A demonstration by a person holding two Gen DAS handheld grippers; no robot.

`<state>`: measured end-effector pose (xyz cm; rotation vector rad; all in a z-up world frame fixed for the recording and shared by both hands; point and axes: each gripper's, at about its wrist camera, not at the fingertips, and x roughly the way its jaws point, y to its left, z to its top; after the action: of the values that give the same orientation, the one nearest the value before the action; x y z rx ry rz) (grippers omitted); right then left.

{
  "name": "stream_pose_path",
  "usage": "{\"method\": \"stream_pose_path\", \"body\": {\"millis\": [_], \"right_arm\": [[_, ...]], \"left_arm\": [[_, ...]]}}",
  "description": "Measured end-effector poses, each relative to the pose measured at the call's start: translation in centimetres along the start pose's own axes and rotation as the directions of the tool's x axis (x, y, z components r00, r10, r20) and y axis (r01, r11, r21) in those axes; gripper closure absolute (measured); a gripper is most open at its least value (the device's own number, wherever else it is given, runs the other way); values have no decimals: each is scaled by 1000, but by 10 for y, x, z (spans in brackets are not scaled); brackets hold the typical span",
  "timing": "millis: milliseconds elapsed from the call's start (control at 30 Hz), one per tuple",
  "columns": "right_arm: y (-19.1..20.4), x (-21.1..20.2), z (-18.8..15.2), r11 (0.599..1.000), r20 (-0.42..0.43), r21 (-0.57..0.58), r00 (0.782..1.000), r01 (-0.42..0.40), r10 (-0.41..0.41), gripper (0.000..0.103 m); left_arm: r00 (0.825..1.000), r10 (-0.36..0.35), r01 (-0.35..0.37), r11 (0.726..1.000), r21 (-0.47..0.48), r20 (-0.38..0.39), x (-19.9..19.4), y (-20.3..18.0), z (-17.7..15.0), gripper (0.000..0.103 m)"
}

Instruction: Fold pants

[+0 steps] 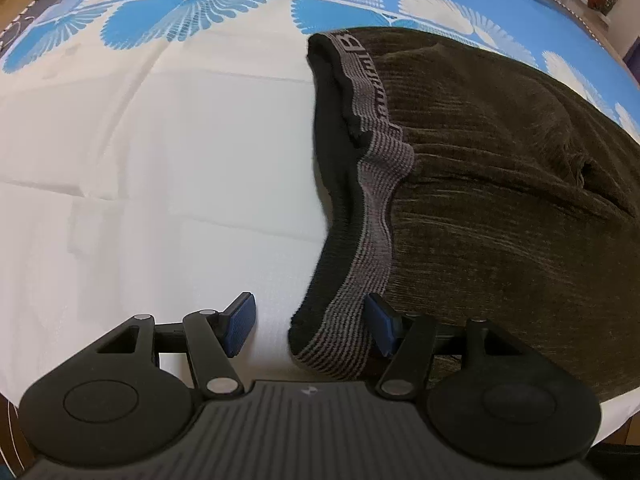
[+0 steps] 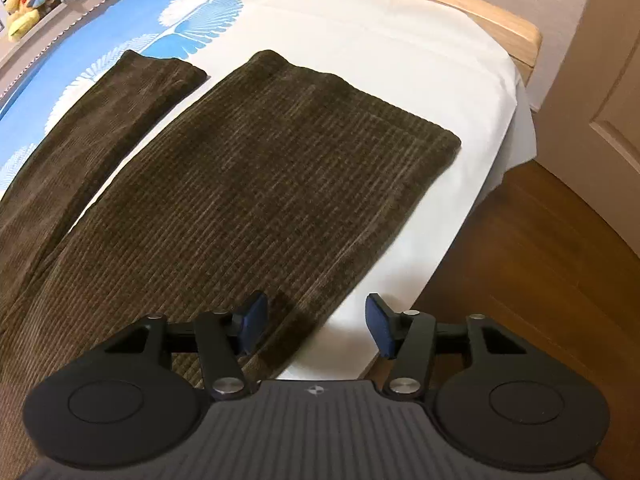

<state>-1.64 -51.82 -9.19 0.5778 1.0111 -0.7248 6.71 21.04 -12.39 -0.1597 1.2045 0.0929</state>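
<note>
The left tool stood wide open, holding nothing, its two blue pads set either side of the near corner of the waistband. One pad sat over bare sheet, the other just over the brown cloth behind the band. That straddle looked like a line-up for pinching the corner, though the pads had not yet met the fabric as far as could be seen.

The right tool was open too and empty. Its left pad hovered over the outer edge of the nearer leg, its right pad over white sheet beside that edge, so the hem side lay between the jaws. I judged it was placed to catch the same long side that the left tool was aiming for, so both ends could be lifted together.

The pants, brown corduroy, lay flat on the bed, unfolded. From the waistband, the two legs ran away toward the wooden bed frame, the farther leg lying apart from the nearer one with a strip of sheet between. The waistband was rumpled and partly turned over, showing its striped grey lining.

A stuffed toy sat beyond the bed, well apart from the waistband.
</note>
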Motion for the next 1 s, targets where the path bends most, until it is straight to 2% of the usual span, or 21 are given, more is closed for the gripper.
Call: {"method": "stream_pose_path", "body": {"millis": [133, 167, 200, 267, 300, 400, 567, 767, 833, 900, 1000], "right_arm": [[0, -1, -1, 1000, -7, 2, 1000, -23, 23, 66], [-1, -1, 0, 1000, -5, 1, 1000, -28, 28, 69], [0, -1, 1, 1000, 0, 0, 1000, -27, 27, 72], [2, 0, 1, 1000, -3, -6, 1000, -27, 27, 83], [3, 2, 1, 1000, -11, -8, 1000, -25, 25, 91], [6, 3, 1, 1000, -8, -11, 1000, -18, 18, 98], [21, 1, 1, 999, 18, -51, 1000, -18, 19, 100], [38, 2, -2, 992, 15, -122, 1000, -25, 27, 100], [35, 3, -2, 993, 9, -114, 1000, 1, 0, 100], [29, 4, -1, 995, -1, -90, 999, 34, -34, 100], [24, 0, -2, 994, 23, -87, 998, 63, -61, 99]], "left_arm": [[1000, 4, -4, 999, 47, -9, 5, -9, -1, 38], [1000, 7, -6, 998, 60, -7, 6, -11, -2, 42], [1000, 0, 0, 998, 70, -6, 7, -12, -2, 52], [1000, -10, 10, 996, 84, -2, 7, -15, -3, 57], [1000, -3, 2, 994, 110, 5, 6, -18, -4, 62], [999, 10, -16, 983, 183, 37, 1, -24, -9, 72], [999, -11, 0, 981, 192, 53, -5, -14, -14, 75], [1000, -16, 14, 986, 164, 8, -6, 1, -17, 74], [1000, -19, 18, 985, 170, 4, -6, 0, -16, 70], [1000, -7, 7, 988, 157, 3, -6, 2, -14, 59], [997, -3, -7, 993, 122, 81, -19, 3, -8, 57]]}}
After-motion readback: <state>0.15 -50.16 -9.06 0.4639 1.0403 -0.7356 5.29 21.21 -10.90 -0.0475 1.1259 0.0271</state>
